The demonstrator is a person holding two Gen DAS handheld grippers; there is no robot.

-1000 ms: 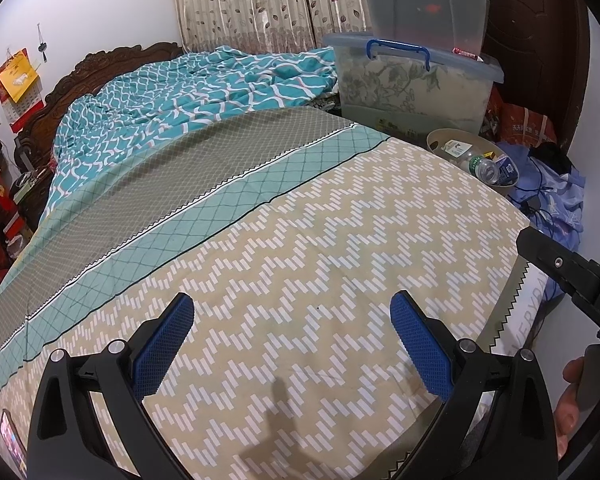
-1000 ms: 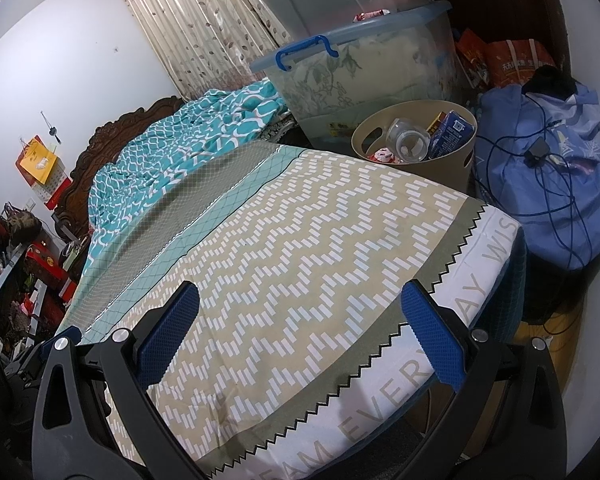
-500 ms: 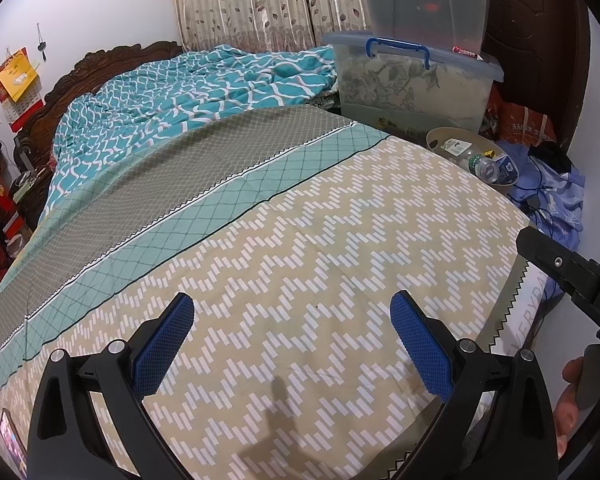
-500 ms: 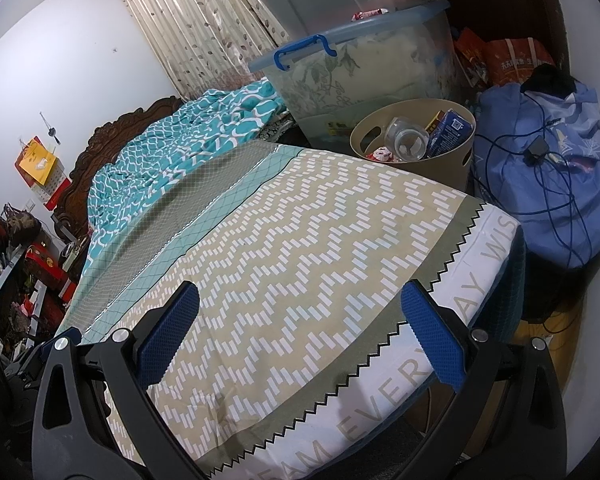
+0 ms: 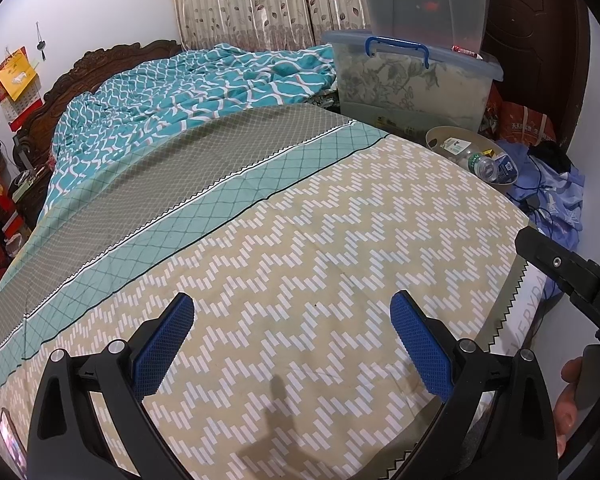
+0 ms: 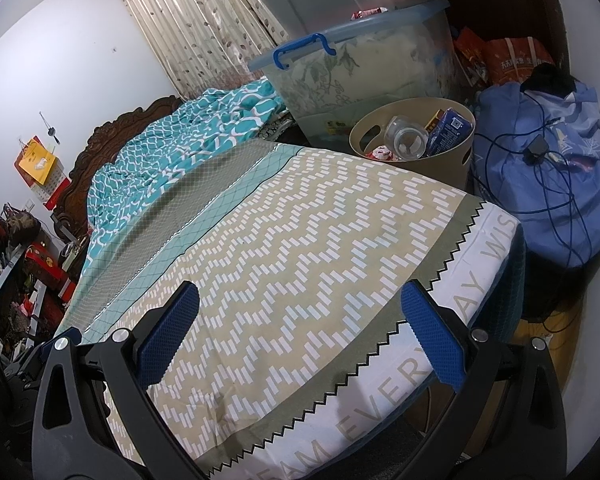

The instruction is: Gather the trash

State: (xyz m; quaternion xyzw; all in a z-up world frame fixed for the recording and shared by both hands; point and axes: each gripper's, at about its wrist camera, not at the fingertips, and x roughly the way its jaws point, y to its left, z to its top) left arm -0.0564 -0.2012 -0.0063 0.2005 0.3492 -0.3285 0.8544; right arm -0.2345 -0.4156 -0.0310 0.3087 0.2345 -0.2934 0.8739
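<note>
Left hand-held gripper: I am holding it over the bed, jaws spread wide, empty.
Right hand-held gripper: I am holding it likewise, parted, empty.
Trash basket: one, standing beside the bed's far corner.
Basket contents: one clear bottle, one blue carton.
Storage bins: two, stacked.

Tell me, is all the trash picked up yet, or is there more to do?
It looks nearly done. The tan bin beside the bed already holds a clear bottle and a blue carton. Nothing is in hand: the left hand-held gripper and the right hand-held gripper are both open and empty. No trash shows on the bedspread, so little seems left here.
</note>
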